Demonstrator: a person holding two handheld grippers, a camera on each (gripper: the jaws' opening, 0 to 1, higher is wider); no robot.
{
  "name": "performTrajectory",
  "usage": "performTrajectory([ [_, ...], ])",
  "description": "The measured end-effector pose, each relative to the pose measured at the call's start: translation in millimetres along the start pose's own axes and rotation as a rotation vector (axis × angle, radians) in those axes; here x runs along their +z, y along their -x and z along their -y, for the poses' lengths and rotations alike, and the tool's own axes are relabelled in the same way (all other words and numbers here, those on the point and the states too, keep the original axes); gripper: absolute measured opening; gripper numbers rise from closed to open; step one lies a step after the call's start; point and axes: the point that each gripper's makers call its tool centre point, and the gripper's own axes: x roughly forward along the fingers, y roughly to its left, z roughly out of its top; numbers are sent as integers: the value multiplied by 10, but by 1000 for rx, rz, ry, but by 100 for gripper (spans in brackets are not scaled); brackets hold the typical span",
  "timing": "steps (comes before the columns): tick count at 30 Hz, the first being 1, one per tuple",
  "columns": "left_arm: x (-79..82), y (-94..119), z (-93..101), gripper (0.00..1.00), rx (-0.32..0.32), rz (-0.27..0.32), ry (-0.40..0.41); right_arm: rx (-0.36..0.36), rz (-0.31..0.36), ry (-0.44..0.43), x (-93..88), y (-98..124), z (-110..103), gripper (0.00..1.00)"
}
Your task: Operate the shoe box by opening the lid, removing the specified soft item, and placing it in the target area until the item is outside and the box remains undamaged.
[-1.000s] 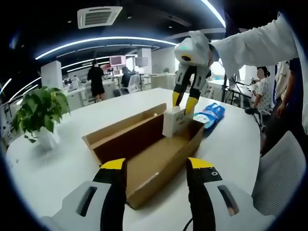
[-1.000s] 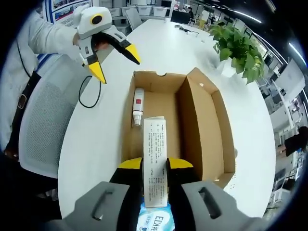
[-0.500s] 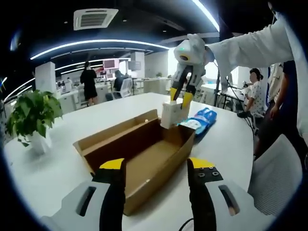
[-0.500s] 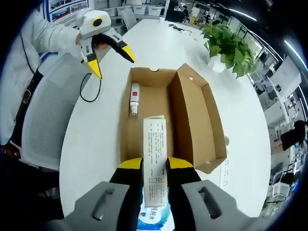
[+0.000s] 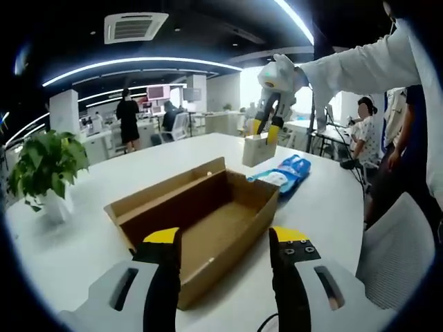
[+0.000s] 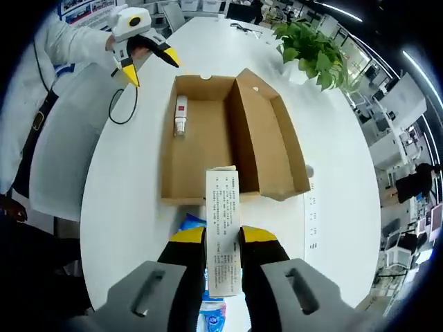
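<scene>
My right gripper point(image 6: 223, 235) was clamped on one narrow white carton printed with small text point(image 6: 223, 232), its yellow-tipped jaws pressed against the flat sides. In the left gripper view that same carton point(image 5: 255, 149) hung in the air above the round white table point(image 5: 104, 228), clear of the open brown corrugated cardboard shoe box point(image 5: 201, 225). My left gripper point(image 5: 225, 238) had its two yellow-tipped jaws spread apart with nothing between them, pointing at the box's near corner.

From the right gripper view, the shoe box point(image 6: 228, 142) showed a matte, creased floor with its lid folded out to one side, and one small white tube with a red label point(image 6: 180, 115) lay inside against a wall. One glossy blue soft packet point(image 5: 291, 171) rested on the table just beside the box's far end. One leafy green plant in a white pot point(image 5: 45, 169) stood well apart.
</scene>
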Motion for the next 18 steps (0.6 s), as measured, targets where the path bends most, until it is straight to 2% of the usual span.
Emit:
performTrajectory([
  [5, 4, 6, -6, 52, 3, -1, -2, -21, -26, -28, -263, 70, 116, 15],
  [18, -27, 13, -15, 51, 14, -11, -2, -57, -116, -101, -1054, 158, 236, 15],
])
